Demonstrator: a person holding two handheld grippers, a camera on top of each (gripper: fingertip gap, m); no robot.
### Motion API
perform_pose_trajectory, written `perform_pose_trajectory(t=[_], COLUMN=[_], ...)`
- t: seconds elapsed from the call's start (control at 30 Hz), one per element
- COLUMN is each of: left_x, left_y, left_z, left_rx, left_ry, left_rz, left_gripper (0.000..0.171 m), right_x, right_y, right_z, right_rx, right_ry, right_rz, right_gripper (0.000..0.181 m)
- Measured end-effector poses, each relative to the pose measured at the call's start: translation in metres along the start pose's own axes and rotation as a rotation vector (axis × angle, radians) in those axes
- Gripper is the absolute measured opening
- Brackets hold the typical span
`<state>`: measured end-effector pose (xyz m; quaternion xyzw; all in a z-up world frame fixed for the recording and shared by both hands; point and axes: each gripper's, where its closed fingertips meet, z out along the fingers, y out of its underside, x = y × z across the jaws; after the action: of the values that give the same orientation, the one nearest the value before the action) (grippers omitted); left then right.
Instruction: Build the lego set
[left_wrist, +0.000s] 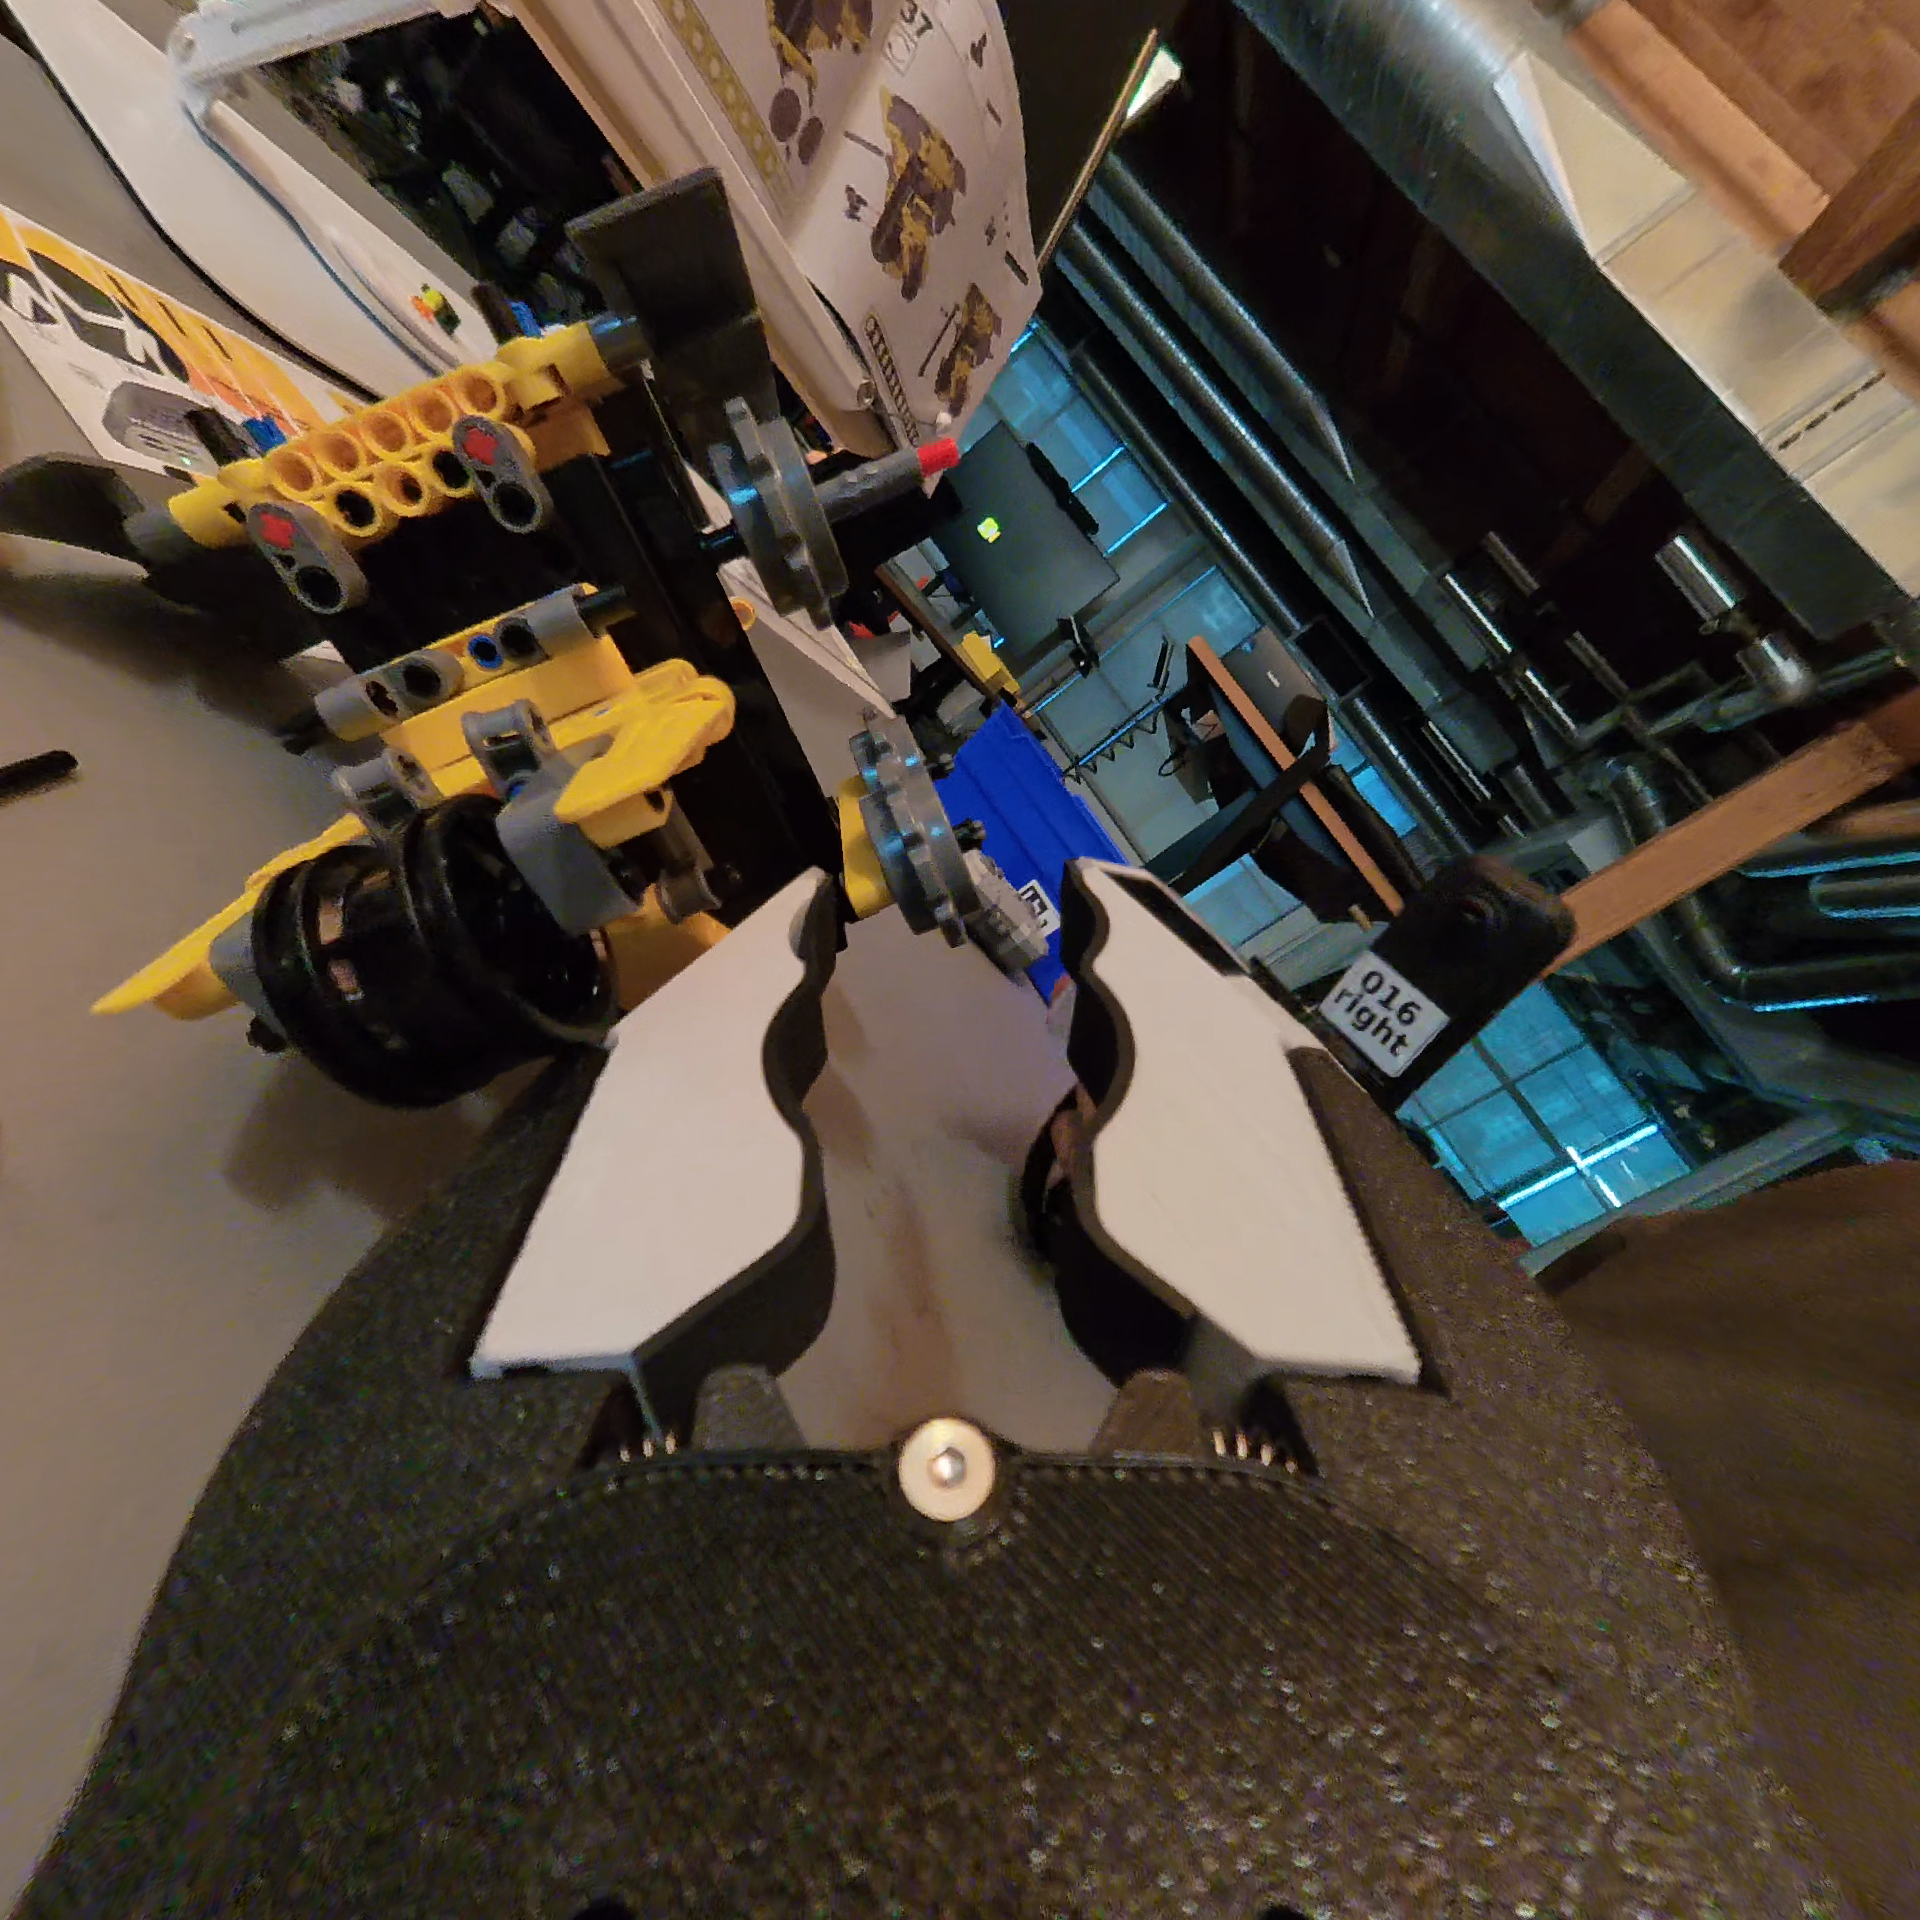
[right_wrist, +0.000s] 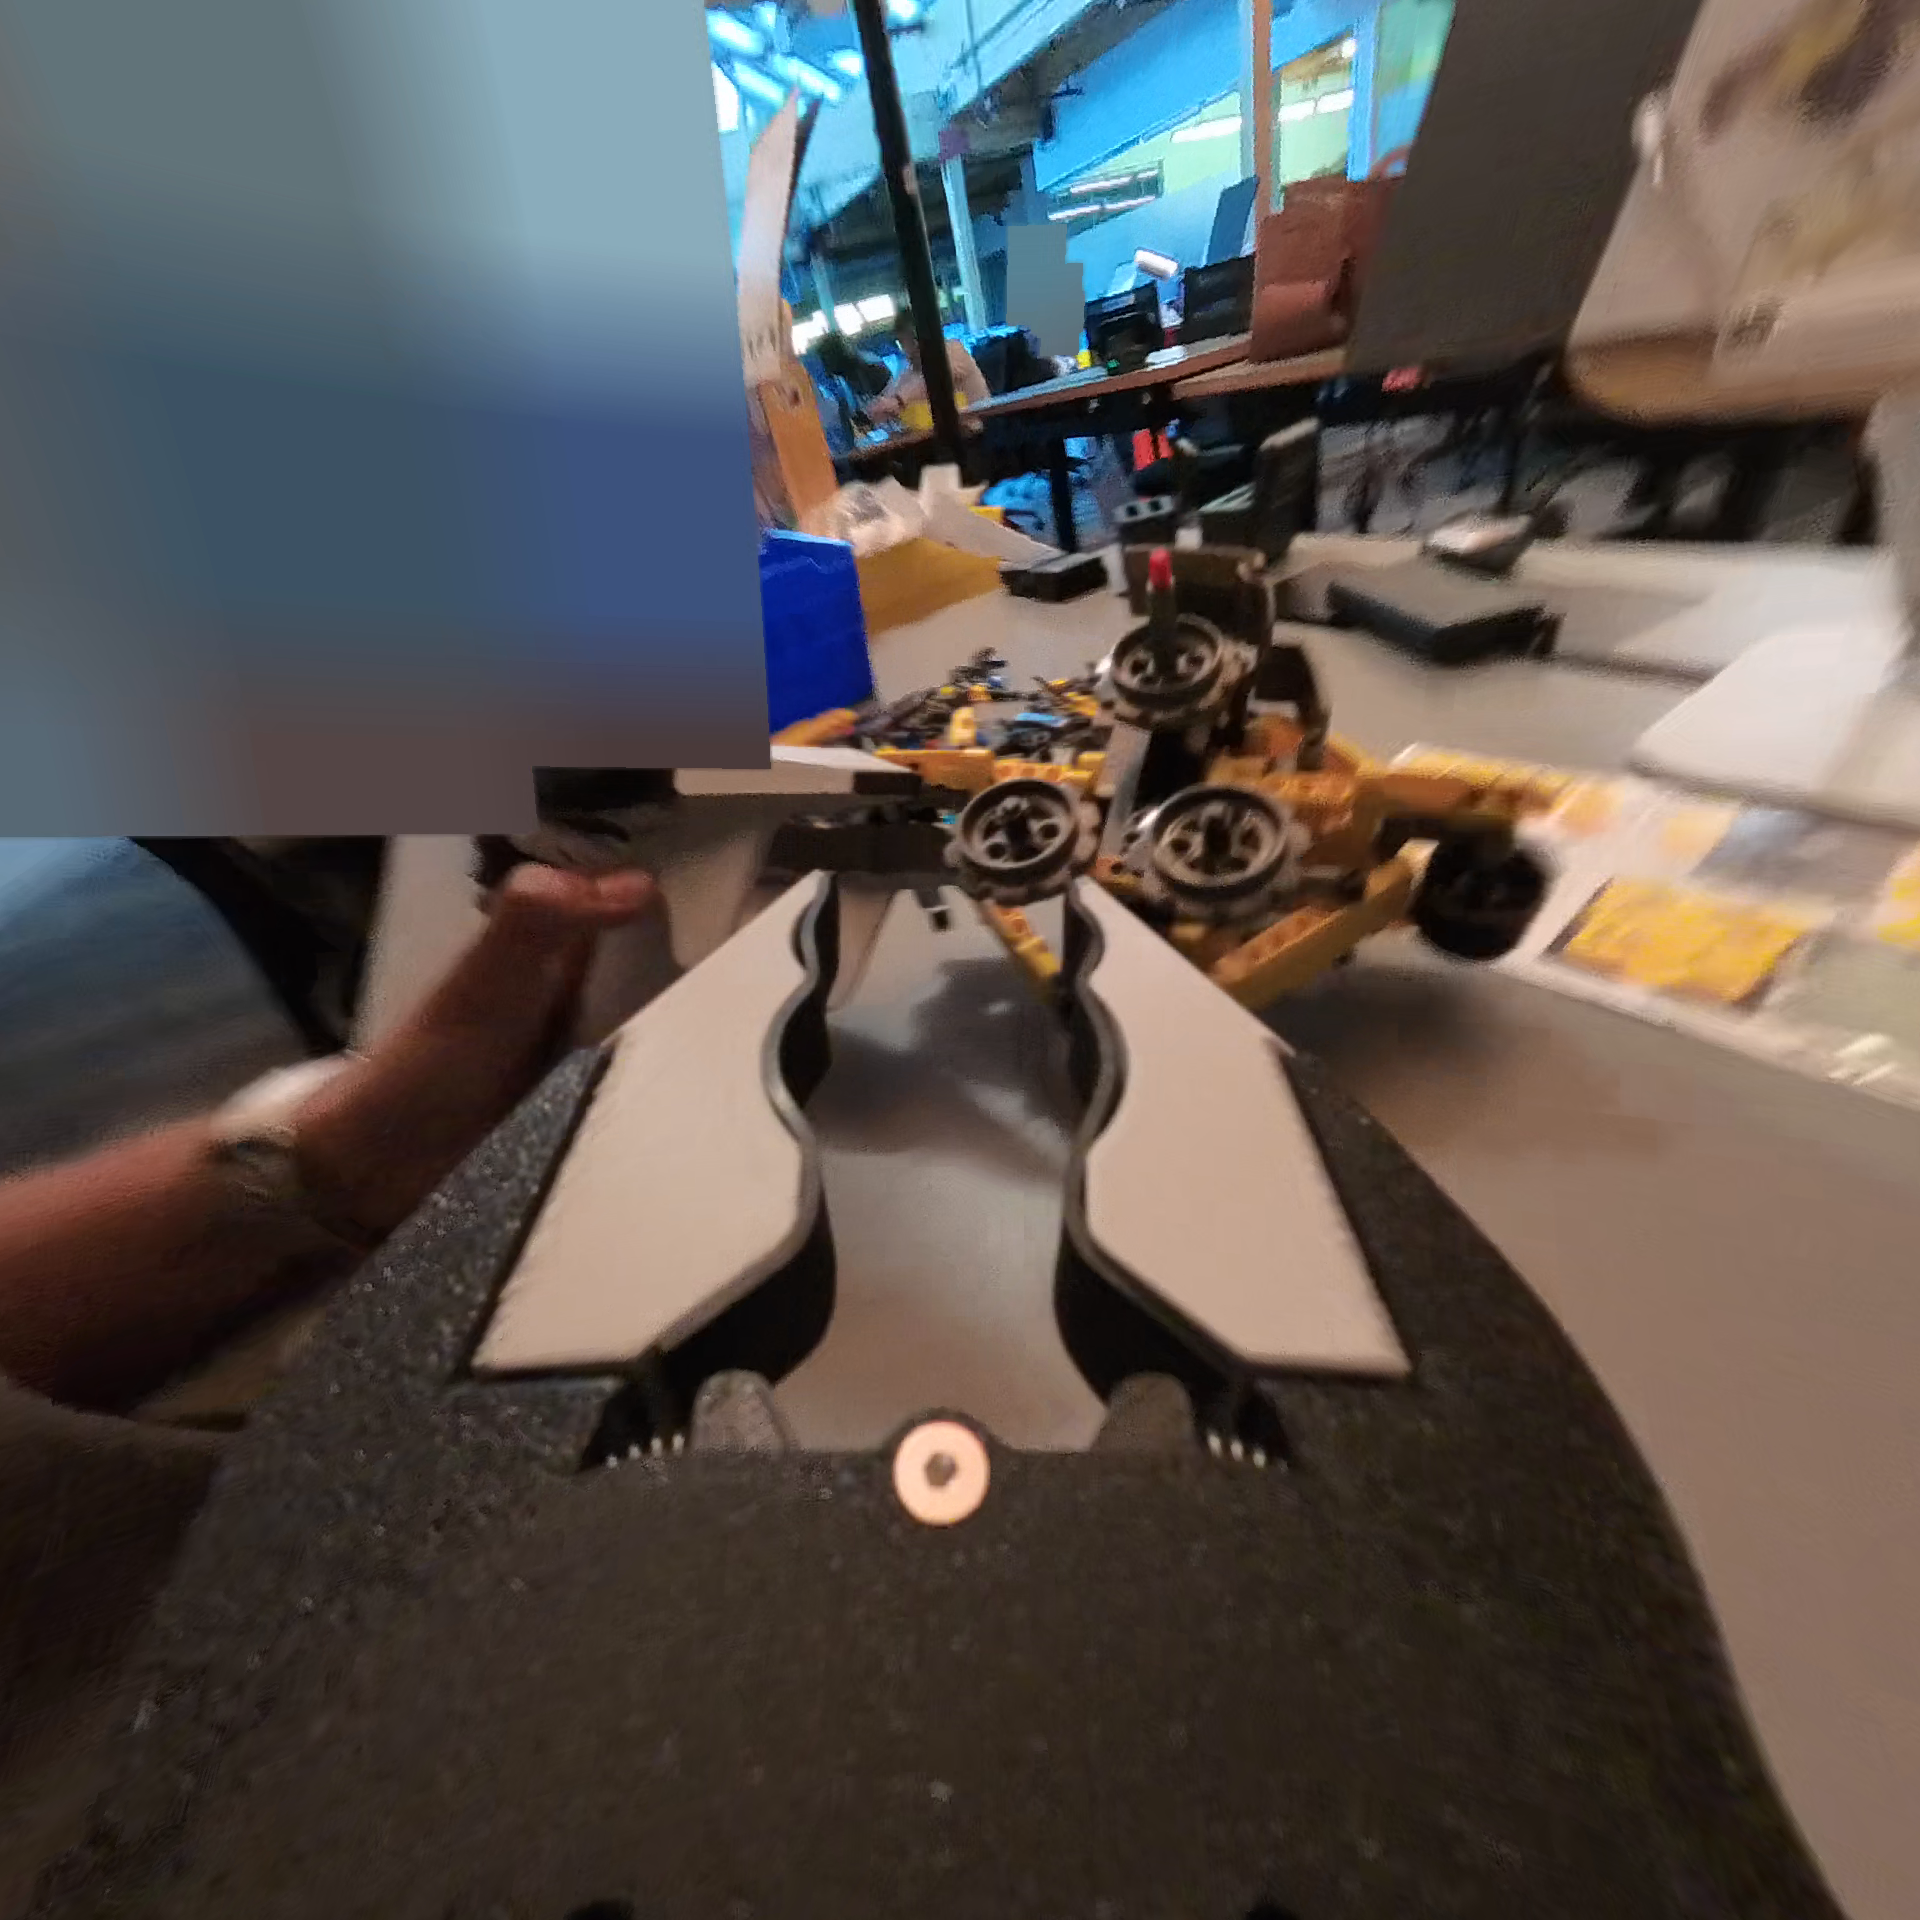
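Observation:
A yellow and black brick-built vehicle model (left_wrist: 488, 727) lies on its side on the grey table (left_wrist: 156, 1143). It has grey sprocket wheels (left_wrist: 909, 831) on its axles and a red-tipped axle (left_wrist: 935, 455). My left gripper (left_wrist: 948, 894) is open and empty, and its left fingertip is right beside the lower sprocket. My right gripper (right_wrist: 951, 894) is open and empty, a little short of the model (right_wrist: 1278, 810), with the nearest sprocket (right_wrist: 1023, 836) just beyond its tips. The right gripper also shows in the left wrist view (left_wrist: 1455, 935). The left gripper (right_wrist: 821, 800) shows beside that sprocket, held by a hand (right_wrist: 561, 914).
An open instruction booklet (left_wrist: 904, 187) stands behind the model. A blue bin (right_wrist: 810, 623) and a pile of loose parts (right_wrist: 987, 717) are at the back. Printed leaflets (right_wrist: 1683, 925) lie to the right. A black pen (left_wrist: 36, 774) lies on the table. A person's arm with a watch (right_wrist: 270, 1132) is on the left. Between my left fingertips and the black pen (left_wrist: 36, 774) there is roughly 12 cm.

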<state>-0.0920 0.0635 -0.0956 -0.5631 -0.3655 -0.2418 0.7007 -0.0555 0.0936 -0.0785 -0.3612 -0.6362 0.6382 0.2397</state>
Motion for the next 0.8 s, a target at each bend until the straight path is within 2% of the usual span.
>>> perform_pose_trajectory(t=[0.1,0.17,0.27,0.43,0.57,0.8], left_x=[0.002,0.005,0.007,0.012,0.014,0.012], left_y=[0.004,0.007,0.008,0.01,0.012,0.01], left_z=[0.002,0.004,0.004,0.006,0.008,0.005], left_rx=[-0.022,-0.035,-0.039,-0.04,-0.046,-0.036], left_ry=[0.008,0.022,0.042,0.067,0.067,0.054], left_rz=[0.003,-0.002,-0.027,-0.058,-0.079,-0.128], left_gripper=[0.042,0.047,0.051,0.06,0.065,0.069], right_x=[0.008,0.009,0.009,0.01,0.012,0.008], right_y=[0.002,0.002,-0.001,0.004,0.006,0.01], right_z=[0.007,0.011,0.018,0.034,0.043,0.047], right_rx=[-0.141,-0.235,-0.345,-0.555,-0.687,-0.867], right_ry=[0.017,-0.042,-0.133,-0.17,-0.183,-0.209], right_rz=[-0.188,-0.21,-0.232,-0.477,-0.623,-0.637], right_gripper=[0.032,0.019,0.013,0.019,0.016,0.014])
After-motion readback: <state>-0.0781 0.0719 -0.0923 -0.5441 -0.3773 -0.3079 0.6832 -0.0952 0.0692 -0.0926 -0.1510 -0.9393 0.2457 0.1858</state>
